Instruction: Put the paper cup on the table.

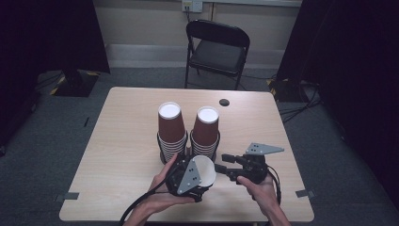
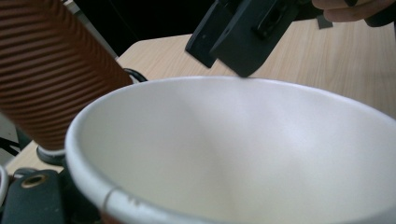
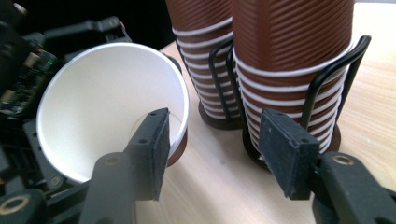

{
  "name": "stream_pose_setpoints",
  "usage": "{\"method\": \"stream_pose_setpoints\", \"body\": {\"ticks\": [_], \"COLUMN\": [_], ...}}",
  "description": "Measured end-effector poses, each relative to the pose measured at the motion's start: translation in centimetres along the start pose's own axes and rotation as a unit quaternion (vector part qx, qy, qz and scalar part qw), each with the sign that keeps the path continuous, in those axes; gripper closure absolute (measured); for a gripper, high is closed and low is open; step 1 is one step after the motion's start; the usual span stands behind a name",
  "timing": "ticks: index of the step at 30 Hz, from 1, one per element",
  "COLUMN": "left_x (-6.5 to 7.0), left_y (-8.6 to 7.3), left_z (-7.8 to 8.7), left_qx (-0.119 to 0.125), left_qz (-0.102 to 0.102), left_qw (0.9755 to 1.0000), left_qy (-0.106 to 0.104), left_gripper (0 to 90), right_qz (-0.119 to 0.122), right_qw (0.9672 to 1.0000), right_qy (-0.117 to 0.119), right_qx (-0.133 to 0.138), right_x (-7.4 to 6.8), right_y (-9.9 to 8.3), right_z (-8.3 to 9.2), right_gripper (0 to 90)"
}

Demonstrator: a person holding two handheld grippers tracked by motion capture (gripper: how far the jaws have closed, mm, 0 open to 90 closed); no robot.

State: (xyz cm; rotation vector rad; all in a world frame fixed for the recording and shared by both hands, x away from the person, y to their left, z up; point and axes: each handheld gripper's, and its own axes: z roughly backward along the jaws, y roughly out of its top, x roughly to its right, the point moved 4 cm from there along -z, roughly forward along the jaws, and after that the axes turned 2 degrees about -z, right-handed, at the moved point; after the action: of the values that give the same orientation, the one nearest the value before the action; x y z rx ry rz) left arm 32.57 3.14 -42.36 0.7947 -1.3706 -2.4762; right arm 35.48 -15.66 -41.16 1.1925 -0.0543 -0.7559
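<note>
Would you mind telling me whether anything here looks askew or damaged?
Only the loose cup in the left tongs: it lies sideways, mouth towards the open right tongs. Both cup stacks stand upright in their wire holders.

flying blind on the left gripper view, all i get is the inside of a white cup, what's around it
Observer: The high view shows the cup lying sideways in the left gripper, mouth toward the right gripper.
Operator: is the right gripper on it yet
Observer: No. In the right gripper view it is open, with one jaw in front of the cup's rim and the other toward the stacks.
Operator: what stacks
Observer: Two stacks of brown cups, left and right, stand upside down in black wire holders behind the grippers.
</note>
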Motion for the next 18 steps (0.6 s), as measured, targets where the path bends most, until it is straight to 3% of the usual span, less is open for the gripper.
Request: {"method": "stream_pose_setpoints", "body": {"ticks": [3, 5, 10, 13, 18], "left_x": [-0.9, -1.9, -3.7, -4.3, -5.0], "left_y": [-0.1, -0.1, -0.5, -1.0, -2.3], "left_z": [0.6, 1.3, 3.5, 4.5, 5.9], "left_qx": [0.007, 0.015, 0.022, 0.034, 0.038], "left_qz": [0.023, 0.055, 0.076, 0.101, 0.119], "left_qw": [0.9997, 0.9984, 0.9965, 0.9937, 0.9911], "left_qy": [0.004, 0.008, 0.026, 0.035, 0.046], "left_gripper": [10.8, 10.8, 10.8, 10.8, 10.7], "right_qz": [0.001, 0.003, 0.002, -0.002, -0.008], "right_qw": [0.9998, 0.9994, 0.9984, 0.9981, 0.9976], "right_qy": [-0.012, -0.021, -0.034, -0.042, -0.056], "right_qx": [0.014, 0.029, 0.045, 0.046, 0.040], "right_x": [0.4, 0.6, 1.3, 1.9, 2.6], "right_y": [0.0, 0.1, 0.1, -0.2, -0.7], "right_z": [0.5, 0.9, 2.0, 2.2, 2.0], "right_gripper": [43.4, 43.4, 42.0, 41.6, 40.9]}}
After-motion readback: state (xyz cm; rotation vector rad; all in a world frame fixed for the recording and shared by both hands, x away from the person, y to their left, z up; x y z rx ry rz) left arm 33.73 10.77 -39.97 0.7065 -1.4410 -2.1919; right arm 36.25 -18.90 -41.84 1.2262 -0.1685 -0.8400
